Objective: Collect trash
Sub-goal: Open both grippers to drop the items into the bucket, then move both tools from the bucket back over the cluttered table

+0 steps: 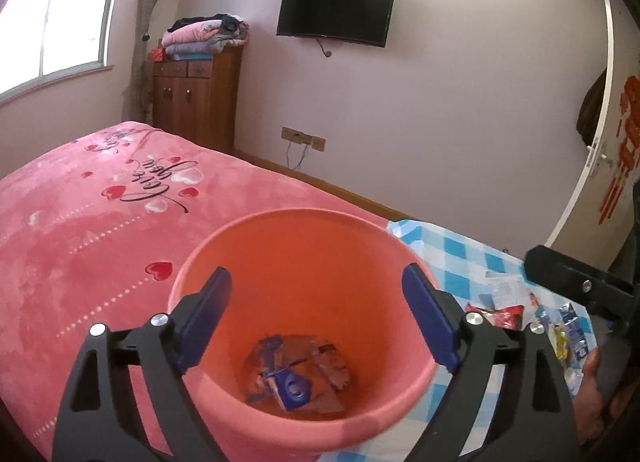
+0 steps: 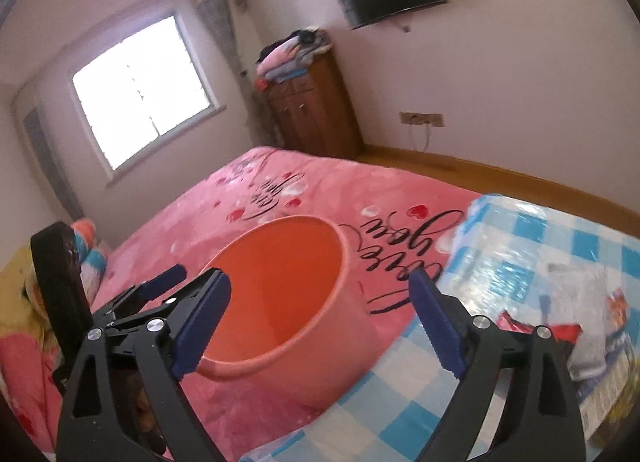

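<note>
An orange plastic bin (image 1: 280, 221) stands on the pink bed cover. Several crumpled wrappers (image 1: 296, 374) lie at its bottom, one of them blue. My left gripper (image 1: 316, 294) hangs open over the bin's mouth with nothing between its blue pads. More wrappers (image 1: 504, 302) lie loose on the blue-and-white checked cloth (image 1: 452, 258) to the right of the bin. My right gripper (image 2: 320, 282) is open and empty, over the bin's (image 2: 288, 221) near right side, where the bin meets the checked cloth (image 2: 400, 394). Loose wrappers (image 2: 560, 330) lie just right of it.
The bed with a pink heart-print cover (image 1: 80, 221) fills the left. A wooden cabinet (image 1: 196, 97) with folded blankets stands by the window, a TV (image 1: 336, 11) hangs on the wall, and a white door (image 1: 600, 141) is at the right. A hand (image 1: 596, 390) shows at the lower right.
</note>
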